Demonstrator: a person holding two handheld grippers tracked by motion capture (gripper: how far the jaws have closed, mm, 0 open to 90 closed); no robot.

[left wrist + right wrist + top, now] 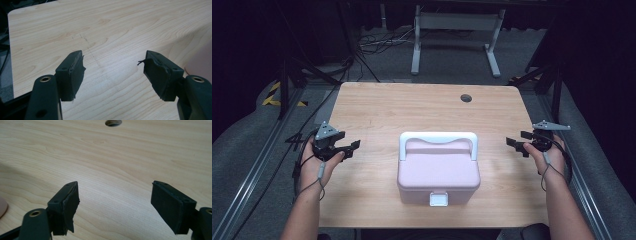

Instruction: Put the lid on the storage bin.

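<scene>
A pink lidded box point(438, 172) with a white carry handle point(438, 138) and a white front latch point(438, 199) sits shut on the wooden table point(422, 105), near its front middle. My left gripper point(352, 148) hovers at the table's left edge, open, with bare wood between its pads point(75, 72). At the right edge my right gripper point(514, 145) is also open and holds nothing; its pads point(68, 206) frame bare wood. Both grippers stand well apart from the box. A sliver of pink box point(200, 62) edges the left gripper view, and a pink corner point(3, 207) edges the right gripper view.
A round cable hole point(466, 98) lies at the table's back right, also seen as a hole point(113, 122) in the right gripper view. Beyond the table stand a white metal frame point(457, 30), floor cables point(377, 42) and dark stands on both sides.
</scene>
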